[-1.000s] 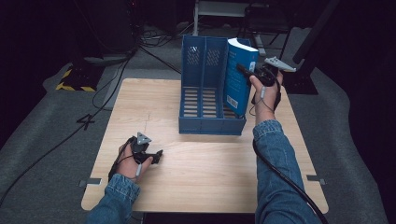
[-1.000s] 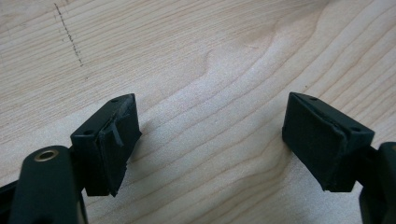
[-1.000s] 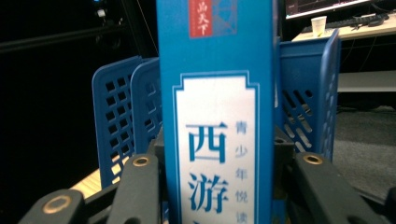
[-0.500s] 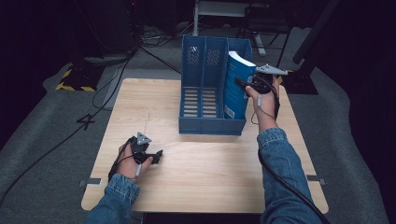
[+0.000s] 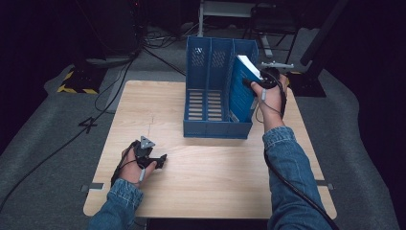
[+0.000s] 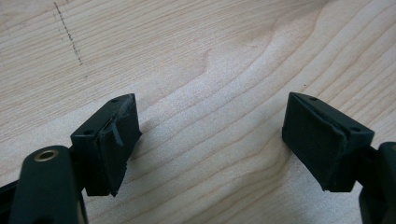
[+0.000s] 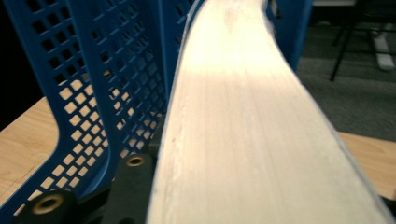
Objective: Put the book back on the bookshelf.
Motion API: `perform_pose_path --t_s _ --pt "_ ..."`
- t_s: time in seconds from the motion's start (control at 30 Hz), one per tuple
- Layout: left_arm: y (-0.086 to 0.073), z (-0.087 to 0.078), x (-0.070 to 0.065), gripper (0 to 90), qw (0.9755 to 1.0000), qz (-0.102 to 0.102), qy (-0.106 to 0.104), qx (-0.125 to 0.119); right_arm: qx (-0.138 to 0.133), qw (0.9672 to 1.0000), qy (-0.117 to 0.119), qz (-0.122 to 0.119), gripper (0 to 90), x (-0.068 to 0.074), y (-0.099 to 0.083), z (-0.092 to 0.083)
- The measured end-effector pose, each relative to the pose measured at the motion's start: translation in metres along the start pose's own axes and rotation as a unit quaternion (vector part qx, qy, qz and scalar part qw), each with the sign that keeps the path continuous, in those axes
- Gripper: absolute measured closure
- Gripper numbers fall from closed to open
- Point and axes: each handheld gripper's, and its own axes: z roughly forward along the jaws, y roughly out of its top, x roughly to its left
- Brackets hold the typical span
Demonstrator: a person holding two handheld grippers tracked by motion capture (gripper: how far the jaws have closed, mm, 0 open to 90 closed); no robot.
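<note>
1. Book (image 5: 241,91) filing looks like the step in hand, judged from the high view: the right tongs (image 5: 258,82) grip the book by its upper edge and hold it in the rightmost slot of the blue rack (image 5: 218,128), which stands at the far middle of the counter (image 5: 215,191). The book is on edge, its long axis near upright but tilted, top leaning toward the right hand, white page edge facing up and toward the person. Whether its bottom touches the rack floor cannot be told. The left tongs (image 5: 160,159) rest low on the near left of the counter, well apart from the rack.

2. Left gripper view: the left tongs (image 6: 210,140) stand wide open over bare wood, holding nothing.

3. Right gripper view: the page edge of the book (image 7: 252,130) runs straight away from the camera into the rack (image 7: 93,93), whose lattice wall sits just beside it on the left. The jaws are mostly hidden under the book, closed on it.

4. Next move, as a guess: lower and straighten the book until it seats, then release.
</note>
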Motion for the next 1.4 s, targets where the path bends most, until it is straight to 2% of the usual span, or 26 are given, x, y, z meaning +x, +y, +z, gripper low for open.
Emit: perform_pose_path --t_s 0.27,0.37,0.43,0.57,0.63,0.77,0.8,0.83,0.97,1.17,1.3,1.4 --pt "0.0 0.0 0.0 19.5 1.0 0.0 0.0 -0.002 -0.015 0.9999 -0.007 -0.005 61.3 0.011 -0.002 -0.004" --pt "0.0 0.0 0.0 19.5 1.0 0.0 0.0 0.0 -0.052 0.9986 -0.01 0.008 61.7 0.01 0.001 -0.006" --pt "0.0 0.0 0.0 19.5 1.0 0.0 0.001 -0.001 -0.08 0.9966 -0.004 0.015 61.7 0.01 0.01 -0.009" --pt "0.0 0.0 0.0 19.5 1.0 0.0 0.0 -0.001 -0.094 0.9955 -0.011 0.005 61.7 0.013 0.018 -0.005" --pt "0.0 0.0 0.0 19.5 1.0 -0.001 -0.001 -0.001 -0.104 0.9944 -0.014 -0.009 61.6 0.014 0.016 0.012" --pt "-0.001 0.0 0.0 19.5 1.0 -0.001 -0.002 -0.001 -0.101 0.9949 -0.005 -0.001 61.3 0.009 -0.002 0.04" --pt "-0.001 0.0 0.0 19.5 1.0 -0.002 -0.002 -0.001 -0.115 0.9933 -0.003 -0.007 61.2 0.009 -0.006 0.043" --pt "-0.001 0.0 0.0 19.5 1.0 -0.001 -0.001 -0.001 -0.117 0.993 -0.007 -0.009 61.2 0.011 -0.006 0.045" --pt "-0.001 0.0 0.0 19.4 1.0 -0.001 -0.002 -0.001 -0.108 0.9939 -0.015 -0.016 61.1 0.012 -0.001 0.047" --pt "-0.001 0.0 0.0 19.4 1.0 -0.001 -0.002 0.0 -0.111 0.9936 -0.014 -0.016 61.0 0.012 0.0 0.049" --pt "-0.001 0.0 0.0 19.4 1.0 -0.001 -0.002 -0.001 -0.112 0.9932 -0.027 -0.018 59.8 0.016 -0.005 0.046" --pt "-0.001 0.0 0.0 19.4 1.0 -0.001 -0.002 -0.001 -0.098 0.9942 -0.028 -0.035 52.3 0.019 -0.004 0.041"
